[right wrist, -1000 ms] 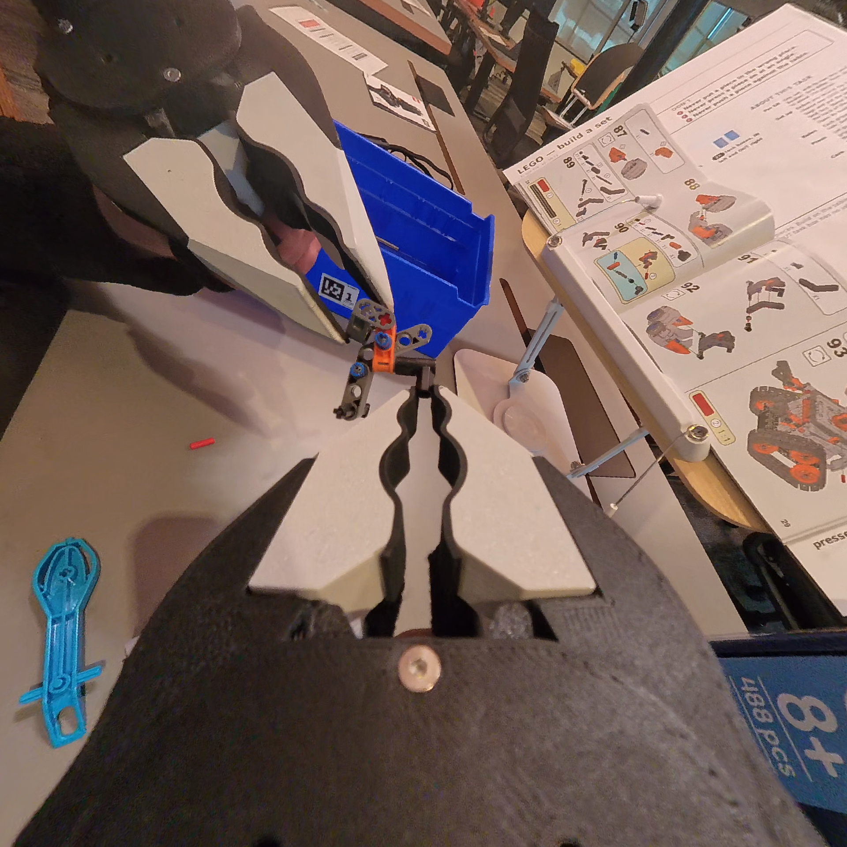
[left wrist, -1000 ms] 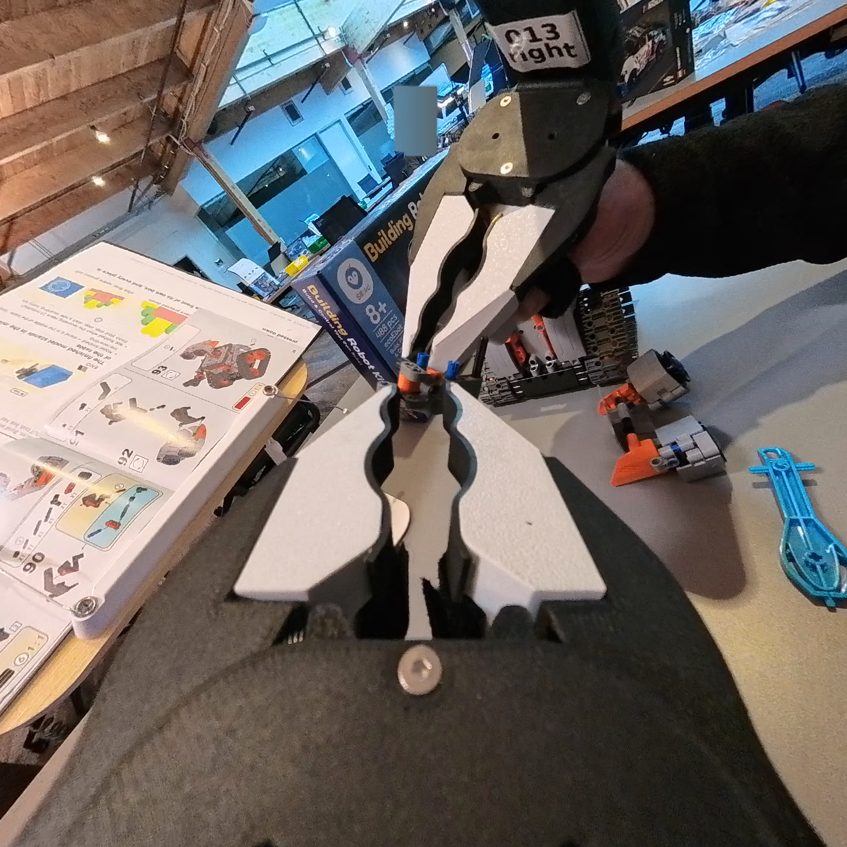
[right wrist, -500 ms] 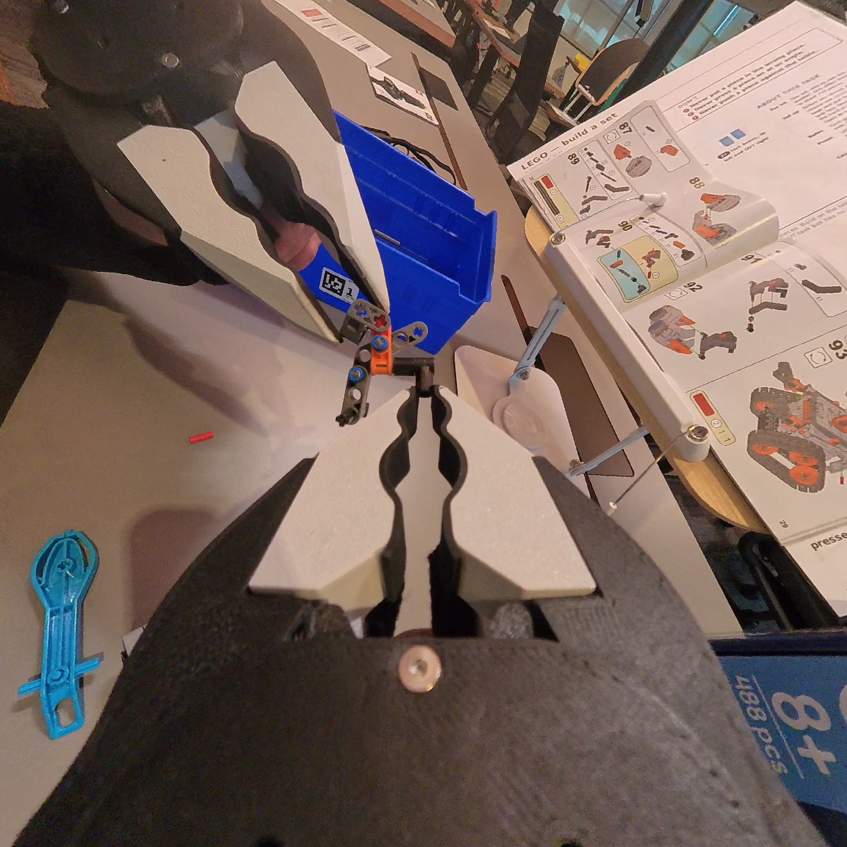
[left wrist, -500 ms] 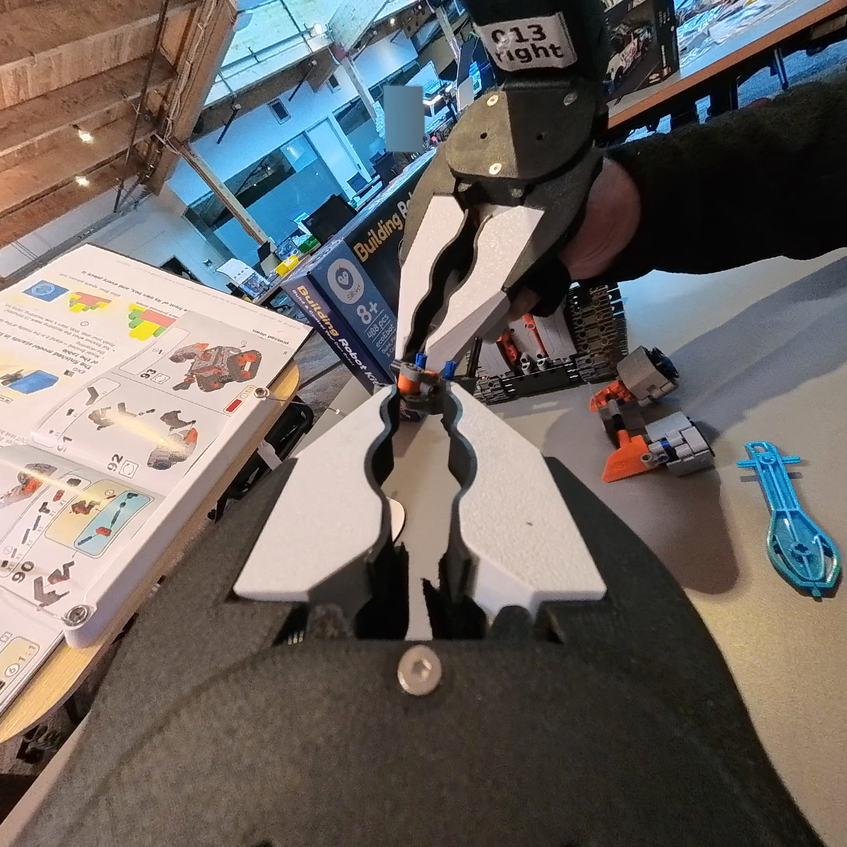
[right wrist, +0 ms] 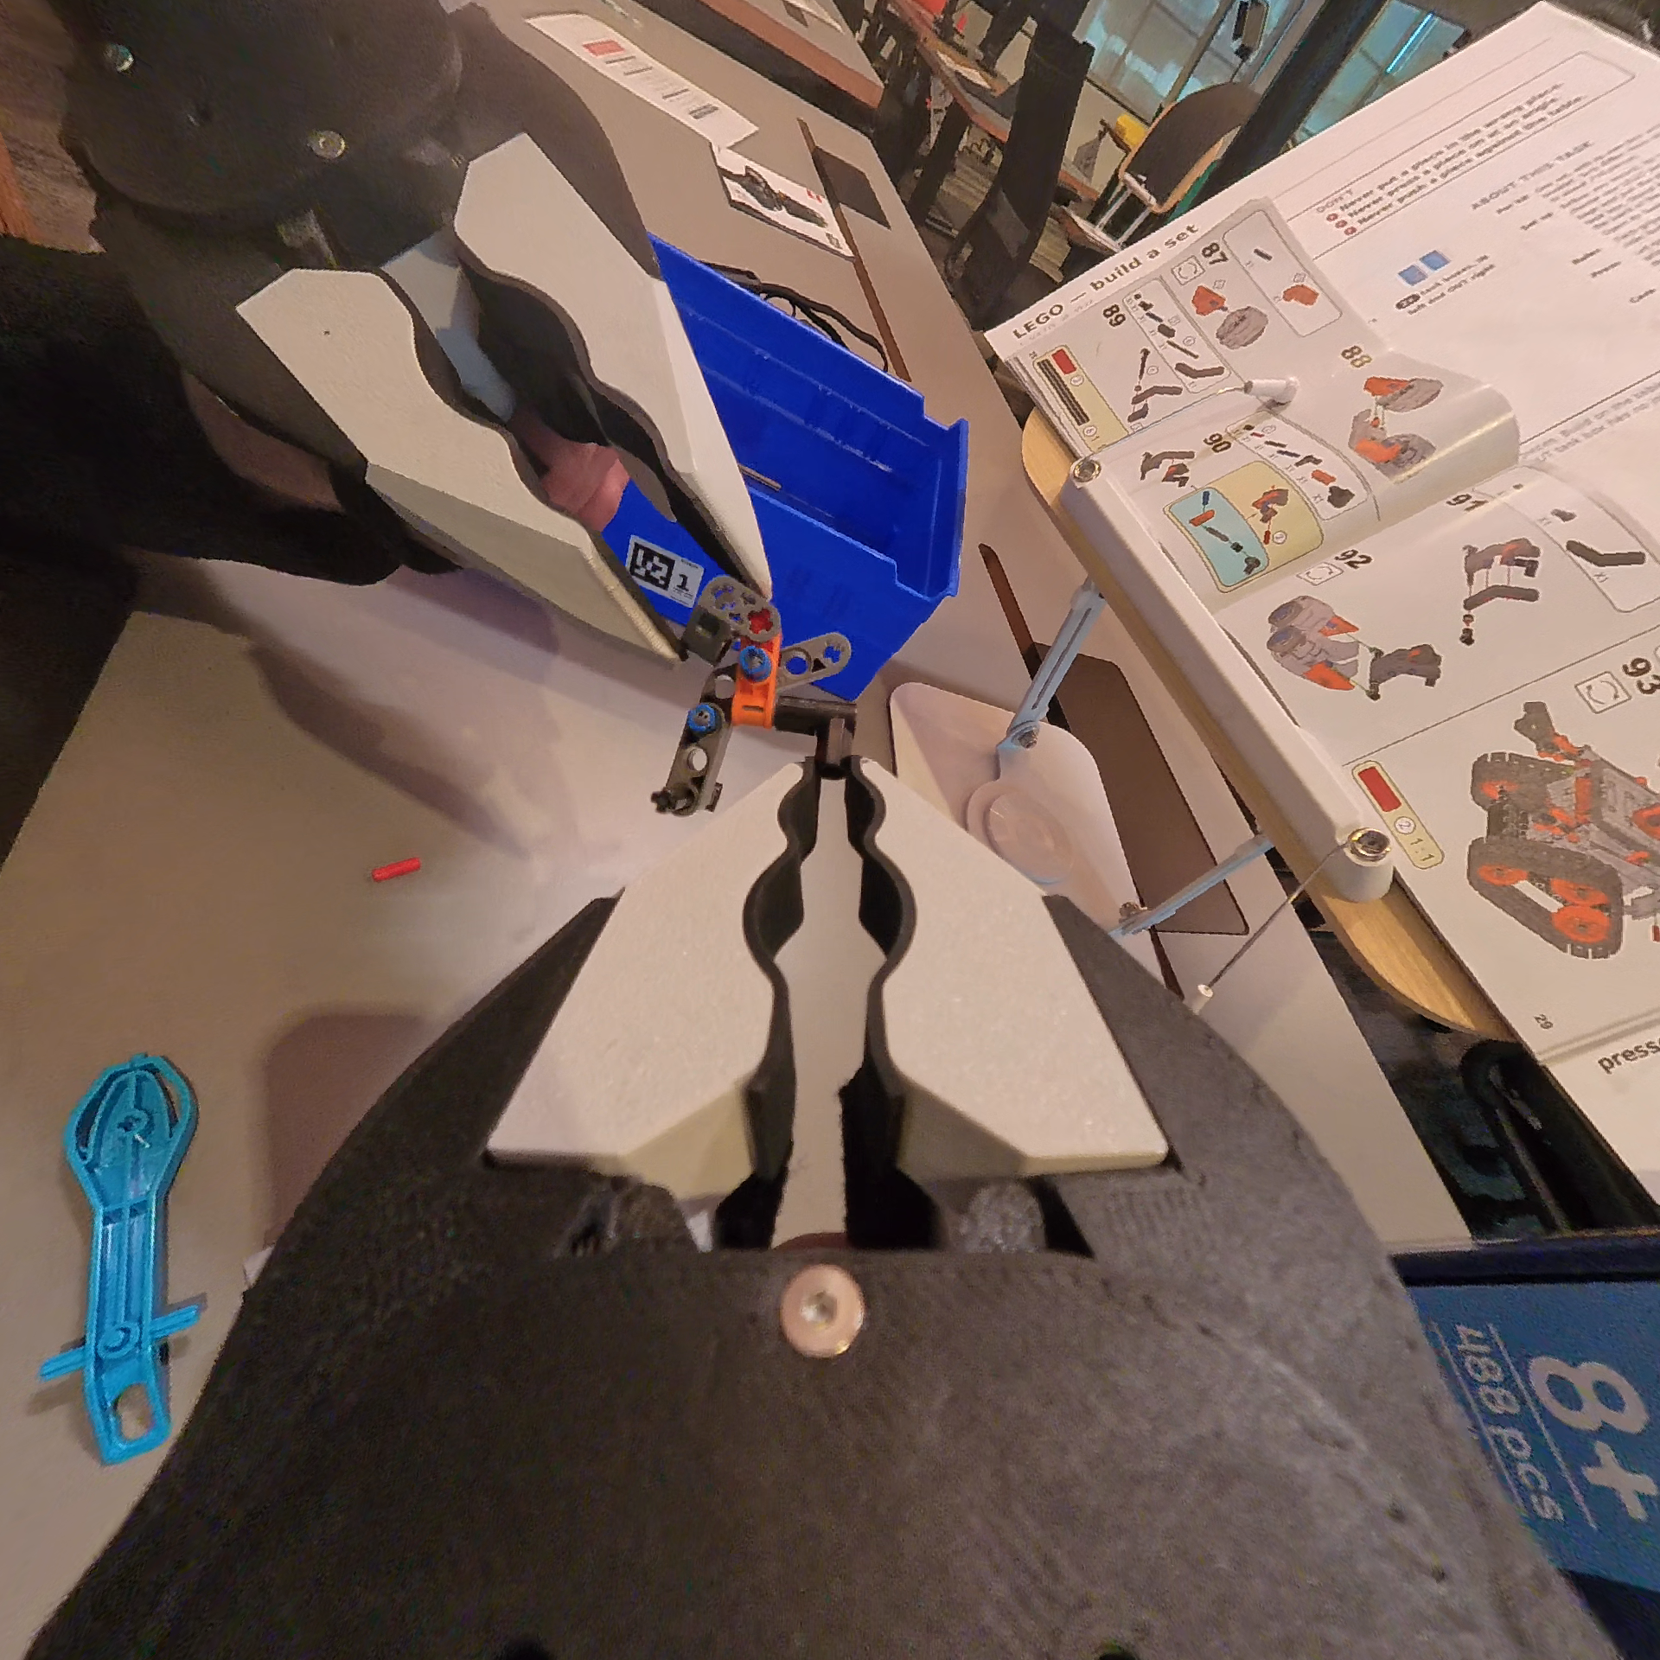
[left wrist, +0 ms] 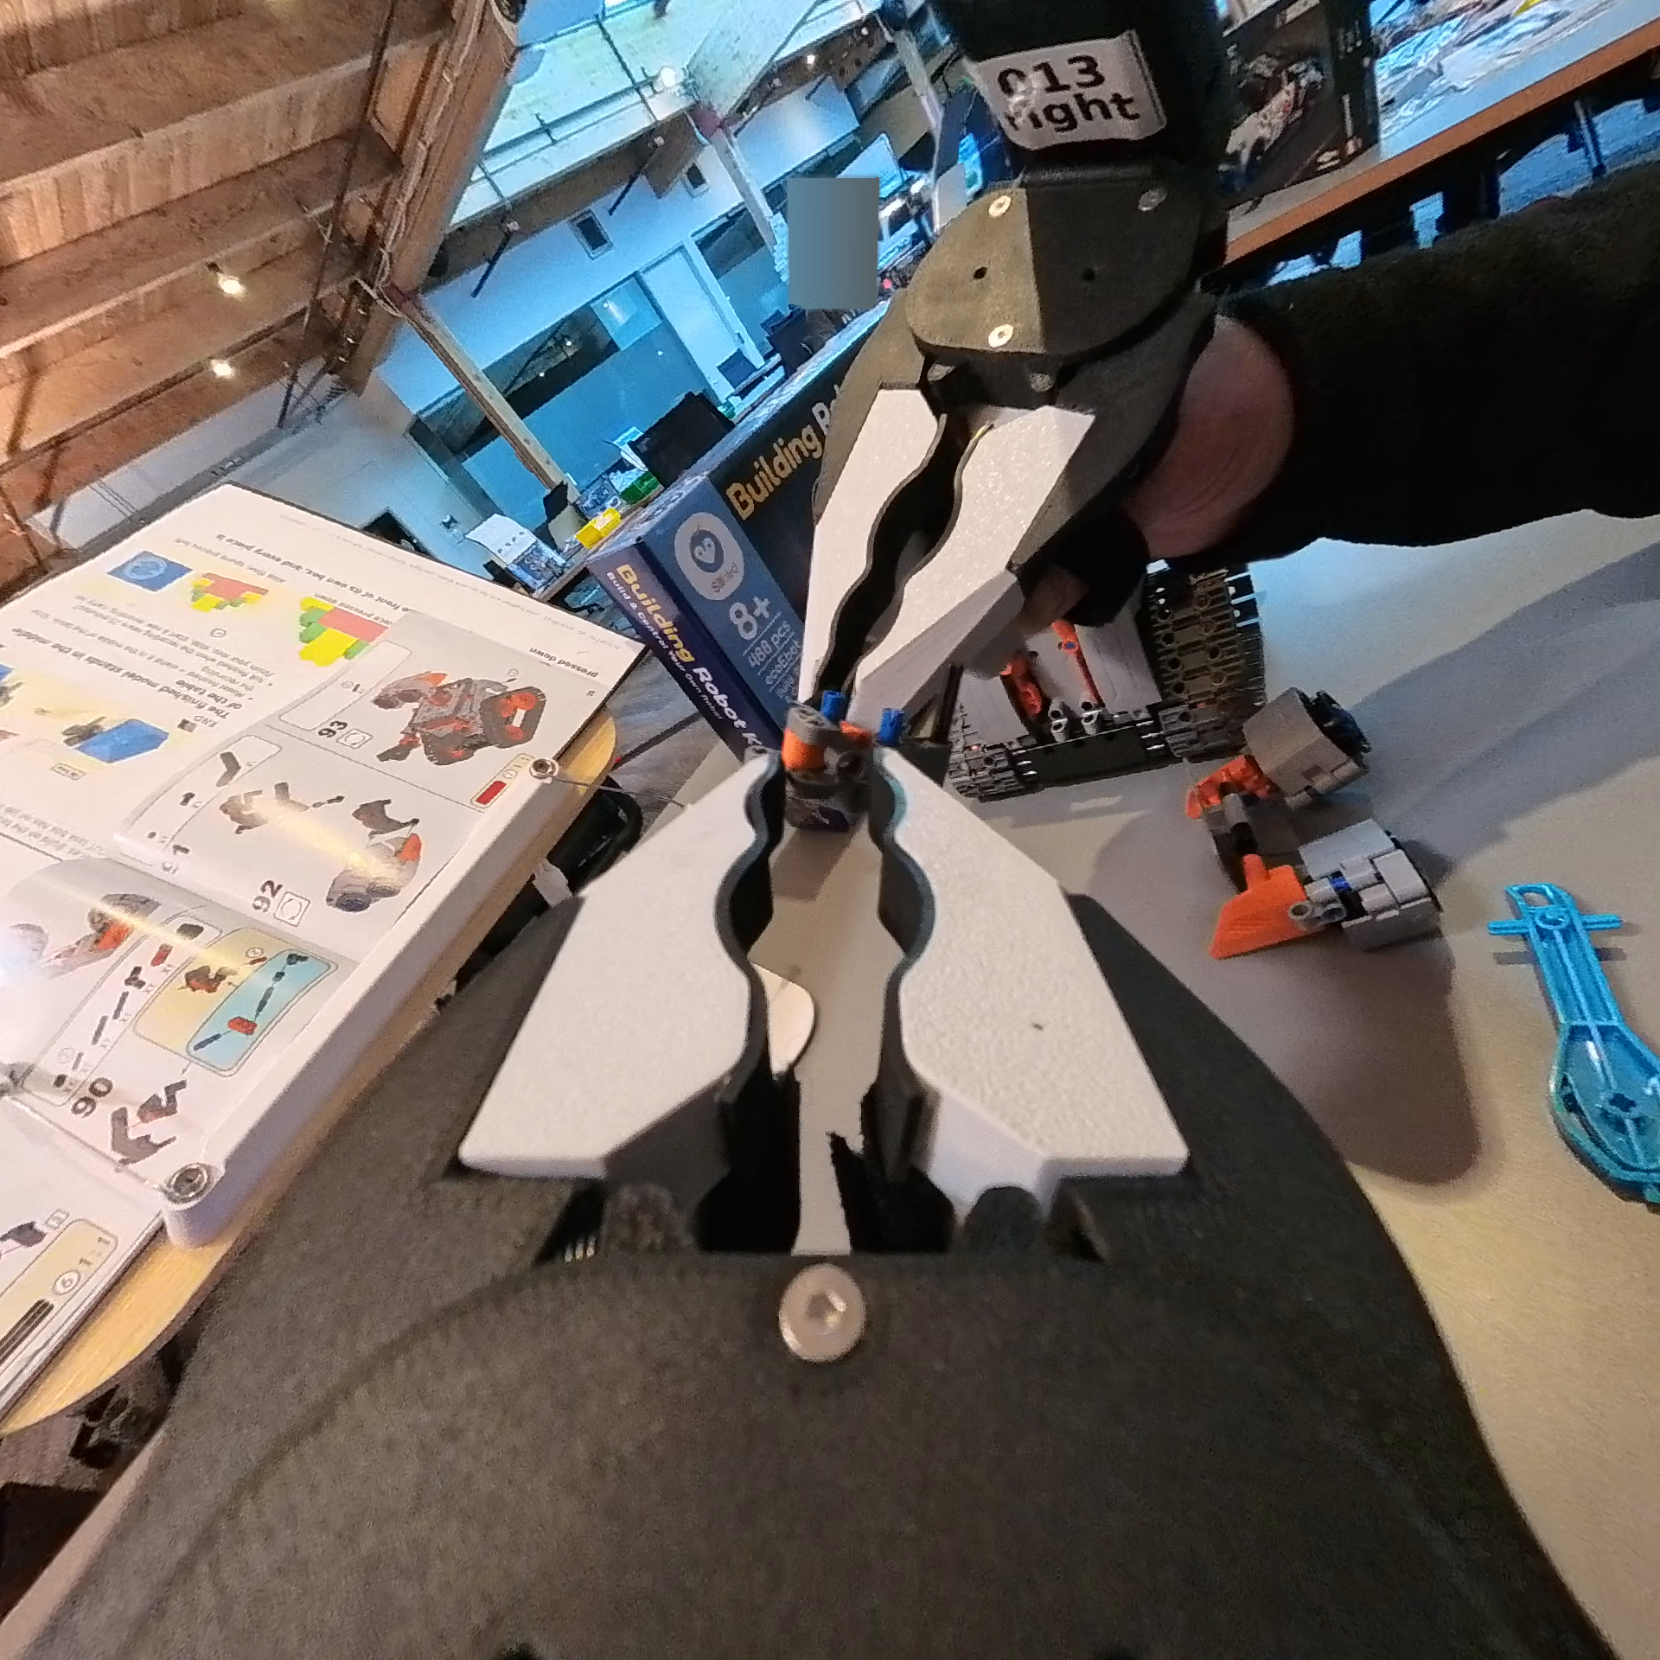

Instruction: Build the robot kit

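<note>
A small brick assembly of grey beams, an orange connector and blue pins point(right wrist: 741, 683) is held above the grey table point(right wrist: 225, 898) between both grippers. My right gripper point(right wrist: 831, 763) is shut on a black piece at its lower end. My left gripper point(left wrist: 822, 781) is shut on its other end point(left wrist: 822, 754). In the left wrist view my right gripper point(left wrist: 844, 701) comes down from above, tip to tip with the left one. In the right wrist view my left gripper point(right wrist: 728, 620) reaches in from the upper left.
An open instruction booklet on a stand point(right wrist: 1437, 539) point(left wrist: 225, 808) lies beside the grippers. A blue bin point(right wrist: 808, 431) stands behind the assembly. On the table are a tracked model point(left wrist: 1123, 710), an orange and grey sub-assembly point(left wrist: 1302, 889), a blue separator tool point(left wrist: 1590, 1033) and a red pin point(right wrist: 395, 869). A blue box point(left wrist: 719, 629) stands behind. The grippers are tip to tip, or close to it.
Both grippers stay shut on the assembly, tip to tip. The views only wobble slightly; nothing on the table has moved.
</note>
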A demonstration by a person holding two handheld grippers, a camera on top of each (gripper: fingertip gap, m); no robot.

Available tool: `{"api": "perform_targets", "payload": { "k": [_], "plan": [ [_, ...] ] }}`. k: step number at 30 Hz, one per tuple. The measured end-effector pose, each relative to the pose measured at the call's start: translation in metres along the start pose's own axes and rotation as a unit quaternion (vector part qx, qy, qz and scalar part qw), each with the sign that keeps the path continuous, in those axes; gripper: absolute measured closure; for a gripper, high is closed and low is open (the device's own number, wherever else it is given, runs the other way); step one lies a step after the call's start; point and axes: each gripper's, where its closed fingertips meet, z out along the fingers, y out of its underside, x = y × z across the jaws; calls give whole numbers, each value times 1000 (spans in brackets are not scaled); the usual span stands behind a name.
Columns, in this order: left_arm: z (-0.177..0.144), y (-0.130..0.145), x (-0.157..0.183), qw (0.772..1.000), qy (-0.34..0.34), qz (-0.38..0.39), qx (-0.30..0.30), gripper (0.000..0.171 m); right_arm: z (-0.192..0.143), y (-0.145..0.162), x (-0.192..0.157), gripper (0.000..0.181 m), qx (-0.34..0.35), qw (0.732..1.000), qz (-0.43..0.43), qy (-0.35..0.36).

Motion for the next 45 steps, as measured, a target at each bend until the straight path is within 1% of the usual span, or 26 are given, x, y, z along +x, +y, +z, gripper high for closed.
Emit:
{"api": "perform_targets", "payload": {
  "k": [7,15,45],
  "plan": [
    [0,-1,-1,1000,-12,9,0,155,0,0,0,177,6,1000,11,-4],
    [0,0,0,1000,-9,14,-4,156,0,1,1,177,5,1000,10,-2],
    [2,1,15,999,34,18,-14,157,-1,1,5,178,-4,1000,-6,15]
  ]
}}
